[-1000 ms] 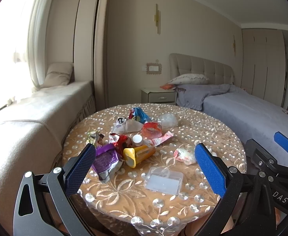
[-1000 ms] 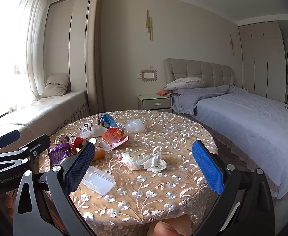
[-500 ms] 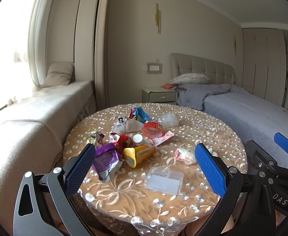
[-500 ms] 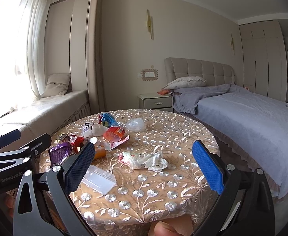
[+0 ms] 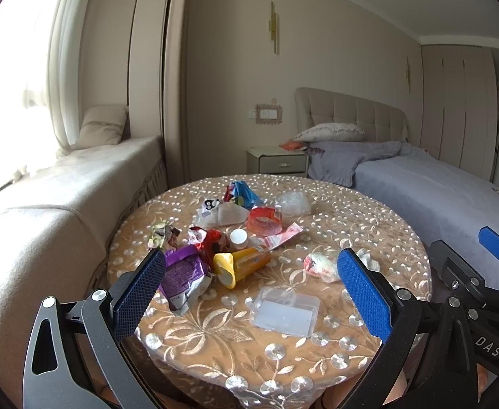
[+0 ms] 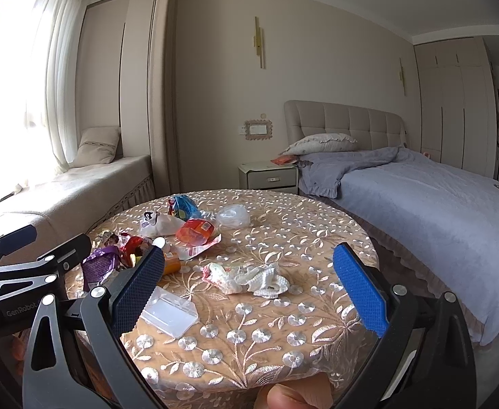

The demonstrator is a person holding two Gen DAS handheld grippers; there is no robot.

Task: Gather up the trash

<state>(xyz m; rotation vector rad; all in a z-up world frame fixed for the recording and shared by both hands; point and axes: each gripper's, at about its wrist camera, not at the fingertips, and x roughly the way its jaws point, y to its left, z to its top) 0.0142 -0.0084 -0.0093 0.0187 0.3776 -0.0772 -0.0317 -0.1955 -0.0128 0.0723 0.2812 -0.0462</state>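
Trash lies on a round table (image 5: pixel 368 225) with a gold floral cloth. Near me are a clear plastic box (image 5: pixel 285 312), a purple wrapper (image 5: pixel 183 277), an orange bottle with a yellow cap (image 5: pixel 244 262) and crumpled white tissue (image 6: pixel 252 277). Further back are a red cup (image 5: pixel 264 220), a clear bag (image 5: pixel 292 202), a blue wrapper (image 5: pixel 242 192) and a white bag (image 5: pixel 215 211). My left gripper (image 5: pixel 249 293) is open and empty, held before the table's near edge. My right gripper (image 6: pixel 249 286) is open and empty, to the right of the left one.
A bed with a grey-blue cover (image 6: pixel 436 197) stands right of the table. A beige window bench (image 5: pixel 62 187) runs along the left. A nightstand (image 6: pixel 268 177) stands against the far wall. The table also shows in the right wrist view (image 6: pixel 317 225).
Both grippers have drifted slightly towards the table. Nothing on the table has moved.
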